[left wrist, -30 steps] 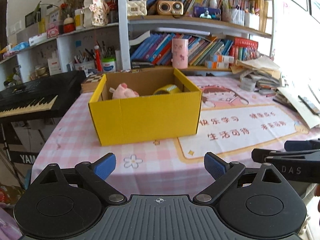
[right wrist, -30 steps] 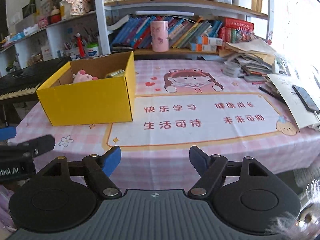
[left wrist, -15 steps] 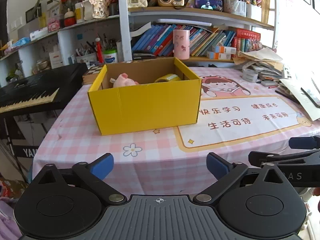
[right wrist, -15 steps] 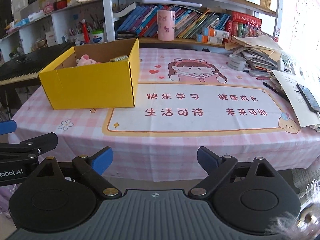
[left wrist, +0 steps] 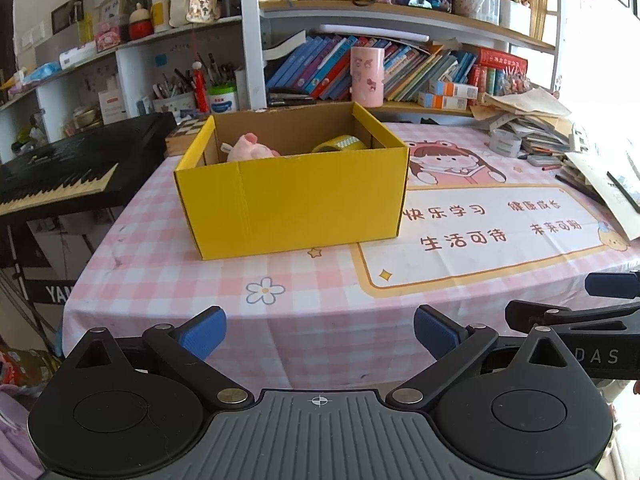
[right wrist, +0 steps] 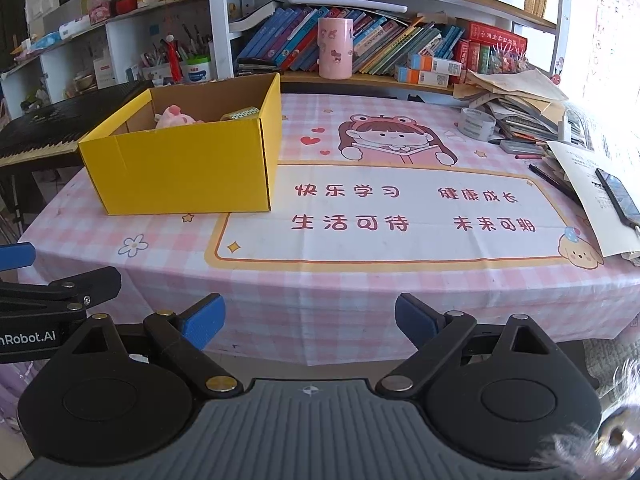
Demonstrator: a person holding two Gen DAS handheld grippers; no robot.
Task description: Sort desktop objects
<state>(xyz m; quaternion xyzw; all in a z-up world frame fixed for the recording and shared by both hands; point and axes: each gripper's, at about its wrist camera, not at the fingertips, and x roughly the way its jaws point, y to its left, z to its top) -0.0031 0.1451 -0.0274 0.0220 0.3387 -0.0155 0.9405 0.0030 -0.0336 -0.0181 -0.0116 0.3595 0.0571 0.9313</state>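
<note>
A yellow cardboard box [left wrist: 292, 196] [right wrist: 188, 168] stands open-topped on the left half of the pink checked tablecloth [left wrist: 168, 280]. Inside it lie a pink plush toy [left wrist: 250, 148] [right wrist: 176, 116] and a yellow tape roll [left wrist: 340, 143] [right wrist: 240, 113]. My left gripper [left wrist: 320, 332] hangs open near the table's front edge, nothing between its blue pads. My right gripper [right wrist: 310, 318] is open too, off the front edge, with nothing between its fingers. Each gripper shows at the side of the other's view.
A cartoon desk mat [right wrist: 384, 216] covers the table's middle. At the right lie a clear tape roll [right wrist: 476, 122], pens, stacked papers [right wrist: 520, 100] and a phone [right wrist: 618, 196]. A black keyboard [left wrist: 60, 172] stands left. Bookshelves with a pink cup [right wrist: 335, 48] run behind.
The right gripper's jaws have spread wider. Both views tilted slightly, so the table sits a little lower in each frame. The box and its contents have not moved.
</note>
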